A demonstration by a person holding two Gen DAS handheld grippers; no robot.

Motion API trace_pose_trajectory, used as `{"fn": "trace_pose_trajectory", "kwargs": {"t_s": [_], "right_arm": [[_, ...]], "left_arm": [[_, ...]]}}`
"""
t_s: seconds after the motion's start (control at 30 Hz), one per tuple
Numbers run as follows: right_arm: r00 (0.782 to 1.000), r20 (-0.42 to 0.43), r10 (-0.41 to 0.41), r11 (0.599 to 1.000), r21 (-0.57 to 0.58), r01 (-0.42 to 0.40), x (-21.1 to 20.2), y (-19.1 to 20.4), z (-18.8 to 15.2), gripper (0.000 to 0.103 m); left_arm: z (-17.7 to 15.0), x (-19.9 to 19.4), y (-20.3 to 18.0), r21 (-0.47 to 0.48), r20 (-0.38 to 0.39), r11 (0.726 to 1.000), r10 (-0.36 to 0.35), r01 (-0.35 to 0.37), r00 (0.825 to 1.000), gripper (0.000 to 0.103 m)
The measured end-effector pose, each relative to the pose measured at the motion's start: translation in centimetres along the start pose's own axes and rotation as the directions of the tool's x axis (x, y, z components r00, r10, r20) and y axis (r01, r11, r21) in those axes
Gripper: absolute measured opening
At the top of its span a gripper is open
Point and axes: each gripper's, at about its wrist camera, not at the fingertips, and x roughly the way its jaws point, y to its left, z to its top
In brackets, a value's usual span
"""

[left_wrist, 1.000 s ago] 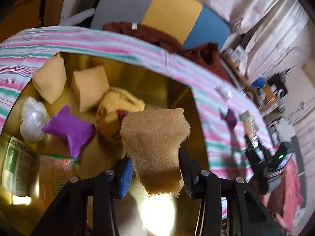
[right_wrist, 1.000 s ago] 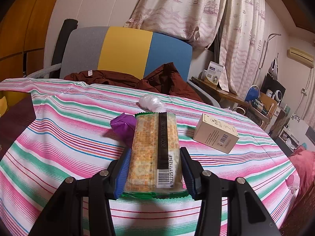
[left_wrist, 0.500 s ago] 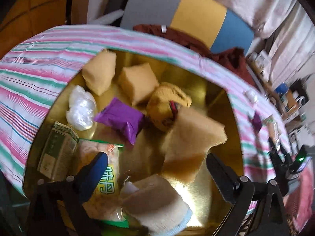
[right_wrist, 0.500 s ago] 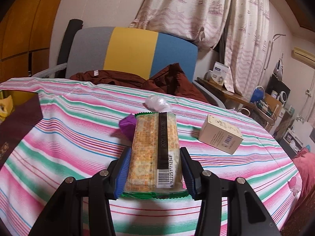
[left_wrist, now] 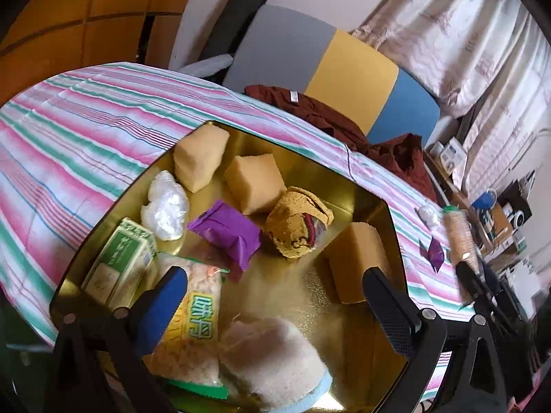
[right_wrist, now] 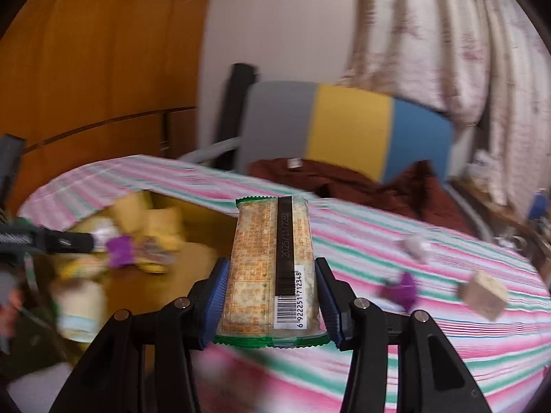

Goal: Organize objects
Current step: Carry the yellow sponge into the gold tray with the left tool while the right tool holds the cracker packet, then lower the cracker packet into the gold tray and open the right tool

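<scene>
**Cracker pack held over striped bench; gold tray filling up**

Right gripper (right_wrist: 272, 296), jaws clamped on a long cracker pack (right_wrist: 272, 268), barcode side up, pack sticking fwd above the pink-and-green striped cloth (right_wrist: 378, 361). View is blurred. Left gripper (left_wrist: 275, 306) has its jaws wide, nothing between the pads, poised over the gold tray (left_wrist: 310, 296) at the bench's near-left part.

In the tray: three yellow sponge blocks — one at far corner (left_wrist: 199, 158), one beside it (left_wrist: 255, 186), one by the right wall (left_wrist: 361, 261) — plus a knitted mustard bundle (left_wrist: 296, 227), purple packet (left_wrist: 227, 237), clear plastic wad (left_wrist: 165, 206), green-white carton (left_wrist: 120, 261), snack bag w/ green edge (left_wrist: 193, 327) and a pale fuzzy slipper-like item (left_wrist: 272, 361), close to the camera.

On the cloth, right of the tray: a small purple wrapper (right_wrist: 399, 289), a plastic wad (right_wrist: 416, 246) and a beige box (right_wrist: 482, 296), well apart from the tray. Behind the bench: chair w/ grey, yellow, blue back (right_wrist: 347, 127), maroon garment (right_wrist: 344, 179) draped over it.
</scene>
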Motion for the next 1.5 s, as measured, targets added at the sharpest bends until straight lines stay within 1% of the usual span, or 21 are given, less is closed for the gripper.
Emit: {"fn": "trace_pose_trajectory", "kwargs": {"t_s": [0.07, 0.13, 0.17, 0.2, 0.27, 0.43, 0.57, 0.63, 0.7, 0.8, 0.87, 0.97, 1.07, 1.2, 1.33, 1.5], "right_arm": [[0.994, -0.054, 0.096, 0.995, 0.029, -0.095, 0.7, 1.8, 0.2, 0.049], [0.979, -0.105, 0.174, 0.984, 0.059, -0.169, 1.2, 3.2, 0.1, 0.049], [0.966, -0.144, 0.215, 0.976, 0.067, -0.207, 1.7, 4.4, 0.0, 0.049], [0.959, -0.167, 0.228, 0.973, 0.066, -0.22, 2.1, 5.1, -0.2, 0.049], [0.947, -0.212, 0.242, 0.97, 0.057, -0.235, 2.9, 6.6, -0.5, 0.049], [0.93, -0.288, 0.23, 0.972, 0.015, -0.235, 4.9, 8.8, -1.0, 0.049], [0.916, -0.326, 0.233, 0.97, 0.015, -0.241, 6.5, 9.8, -1.1, 0.049], [0.914, -0.335, 0.229, 0.972, 0.021, -0.235, 7.0, 10.2, -1.0, 0.049], [0.908, -0.35, 0.232, 0.972, 0.049, -0.229, 7.7, 10.1, -1.1, 0.049], [0.898, -0.345, 0.274, 0.962, 0.114, -0.249, 7.9, 9.6, -0.9, 0.049], [0.901, -0.323, 0.29, 0.956, 0.146, -0.255, 7.3, 9.3, -0.5, 0.049], [0.916, -0.261, 0.306, 0.947, 0.181, -0.265, 5.6, 8.3, 0.1, 0.049], [0.929, -0.221, 0.297, 0.947, 0.196, -0.256, 4.3, 7.2, 0.3, 0.049], [0.941, -0.212, 0.264, 0.954, 0.201, -0.223, 3.3, 6.1, 0.2, 0.049], [0.952, -0.21, 0.223, 0.959, 0.221, -0.176, 2.8, 4.5, -0.3, 0.049], [0.962, -0.22, 0.165, 0.959, 0.262, -0.105, 2.5, 1.5, -1.6, 0.049]], "left_arm": [[-0.1, -0.6, 0.7, -0.022, 0.03, 1.0, -0.003, 0.004, 1.0, 0.103], [0.2, -1.0, 1.4, -0.039, 0.05, 0.999, 0.02, -0.019, 0.999, 0.103], [0.5, -1.2, 1.8, -0.049, 0.06, 0.998, 0.04, -0.037, 0.997, 0.103], [0.7, -1.4, 2.1, -0.059, 0.066, 0.997, 0.058, -0.054, 0.996, 0.103], [1.1, -1.7, 3.0, -0.093, 0.069, 0.992, 0.088, -0.081, 0.994, 0.103], [1.5, -1.8, 4.9, -0.188, 0.047, 0.978, 0.096, -0.085, 0.994, 0.103], [1.6, -2.0, 5.0, -0.198, 0.056, 0.977, 0.097, -0.084, 0.994, 0.103], [1.6, -2.2, 4.8, -0.194, 0.061, 0.978, 0.093, -0.079, 0.994, 0.103], [1.6, -2.4, 4.6, -0.191, 0.068, 0.979, 0.09, -0.075, 0.994, 0.103], [1.6, -2.4, 4.3, -0.185, 0.068, 0.98, 0.089, -0.075, 0.994, 0.103], [1.5, -2.5, 4.2, -0.182, 0.07, 0.98, 0.089, -0.075, 0.994, 0.103], [1.5, -2.4, 4.0, -0.176, 0.067, 0.982, 0.08, -0.068, 0.995, 0.103], [1.2, -2.3, 3.5, -0.16, 0.056, 0.985, 0.071, -0.061, 0.996, 0.103], [0.8, -1.9, 2.7, -0.142, 0.037, 0.989, 0.044, -0.038, 0.998, 0.103], [0.1, -1.6, 1.4, -0.115, 0.008, 0.993, -0.01, 0.011, 1.0, 0.103], [-0.6, -1.5, -0.9, -0.036, -0.014, 0.998, -0.059, 0.059, 0.998, 0.103]]}}
